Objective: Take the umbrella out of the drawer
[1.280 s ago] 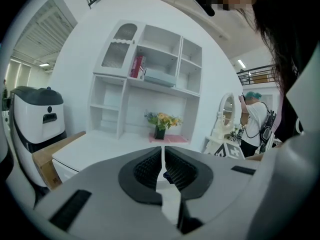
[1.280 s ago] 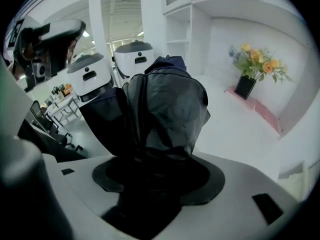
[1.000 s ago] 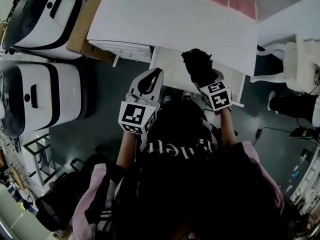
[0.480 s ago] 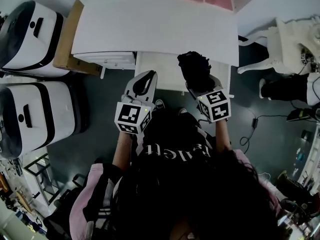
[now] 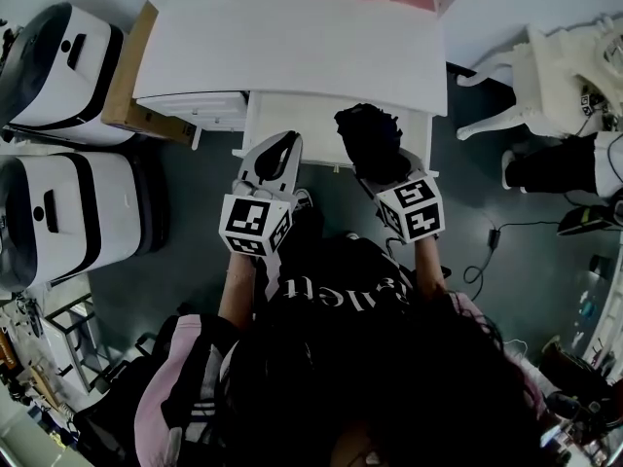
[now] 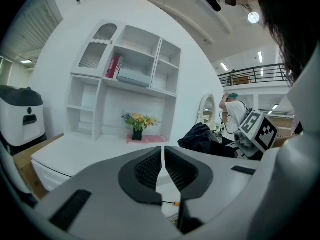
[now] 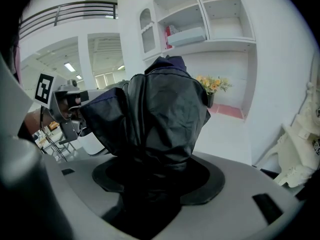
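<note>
A folded black umbrella (image 5: 368, 140) (image 7: 155, 119) stands up out of my right gripper (image 5: 382, 168) (image 7: 152, 176), which is shut on its lower end. It hangs above the front edge of the open white drawer (image 5: 311, 129) under the white desk (image 5: 292, 47). My left gripper (image 5: 275, 156) (image 6: 163, 166) is shut with nothing between its pads, just in front of the drawer's left part. In the left gripper view the umbrella (image 6: 206, 139) shows at the right.
A white chair (image 5: 555, 66) stands right of the desk. Two white-and-black machines (image 5: 58, 52) (image 5: 68, 217) and a cardboard box (image 5: 131, 76) sit at the left. A flower vase (image 6: 137, 126) and pink mat stand at the desk's back under white shelves (image 6: 130, 69).
The view has shifted, so the desk and drawer sit lower and farther left in the frame. Both grippers keep their poses, the right one still gripping the umbrella.
</note>
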The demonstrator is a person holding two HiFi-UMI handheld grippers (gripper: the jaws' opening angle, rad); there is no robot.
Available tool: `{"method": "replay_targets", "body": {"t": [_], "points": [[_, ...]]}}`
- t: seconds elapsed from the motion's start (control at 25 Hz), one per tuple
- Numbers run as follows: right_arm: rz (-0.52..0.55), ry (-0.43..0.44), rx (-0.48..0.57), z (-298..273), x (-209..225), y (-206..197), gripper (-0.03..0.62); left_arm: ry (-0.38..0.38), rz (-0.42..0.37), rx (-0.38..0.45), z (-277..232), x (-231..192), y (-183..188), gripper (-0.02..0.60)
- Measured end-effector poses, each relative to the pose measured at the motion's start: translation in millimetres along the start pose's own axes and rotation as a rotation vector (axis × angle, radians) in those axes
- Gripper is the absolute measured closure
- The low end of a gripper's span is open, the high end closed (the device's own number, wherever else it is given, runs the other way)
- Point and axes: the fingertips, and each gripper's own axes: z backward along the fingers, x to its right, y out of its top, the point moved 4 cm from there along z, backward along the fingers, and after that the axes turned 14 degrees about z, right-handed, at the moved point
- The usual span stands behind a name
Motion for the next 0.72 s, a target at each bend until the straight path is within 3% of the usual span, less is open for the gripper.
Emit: {"method": "replay_targets", "body": {"t": [0.72], "points": [[0.045, 0.108, 0.103, 135.8, -27.0, -109.3, 0.312, 0.204, 0.062, 0.053, 81.4, 162.2, -83.2, 0.552]]}}
